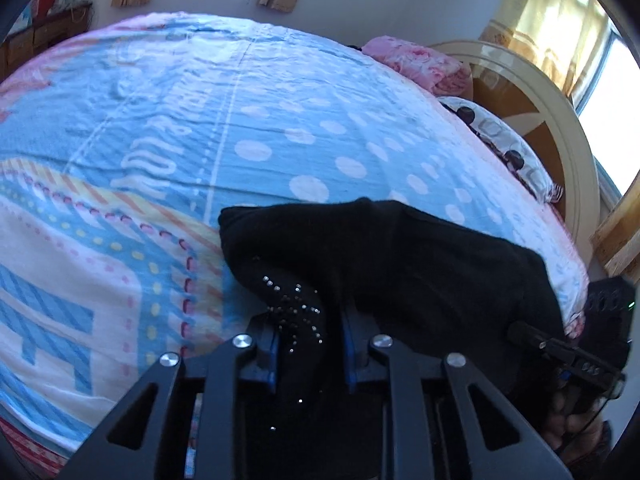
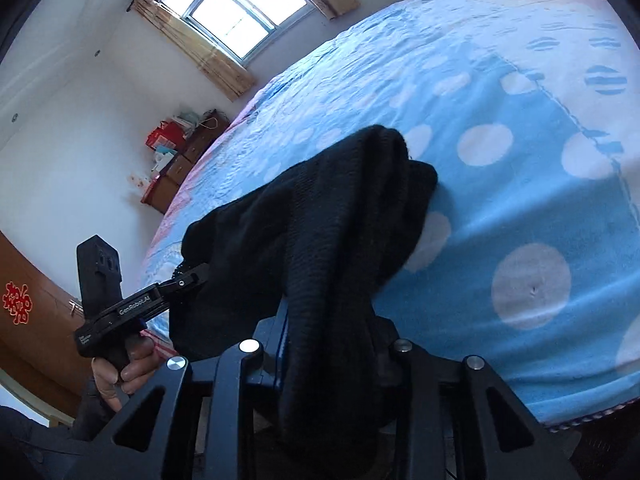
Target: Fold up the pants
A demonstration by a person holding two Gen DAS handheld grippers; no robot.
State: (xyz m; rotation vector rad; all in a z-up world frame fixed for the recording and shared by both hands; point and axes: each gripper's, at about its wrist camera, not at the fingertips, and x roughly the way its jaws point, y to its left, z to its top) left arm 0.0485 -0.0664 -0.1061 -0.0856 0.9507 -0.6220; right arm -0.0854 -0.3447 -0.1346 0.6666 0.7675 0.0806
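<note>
The black pants lie bunched near the bed's front edge; a part with small shiny studs runs between my left fingers. My left gripper is shut on this fabric. In the right wrist view the black pants hang in a thick fold over the bed edge, and my right gripper is shut on them. The left gripper shows at the left of that view, held by a hand, its tips in the cloth. The right gripper shows at the right edge of the left wrist view.
The bed has a blue sheet with white dots and pink borders. Pink and patterned pillows lie by the round headboard. A dresser with bags stands by the wall under a window.
</note>
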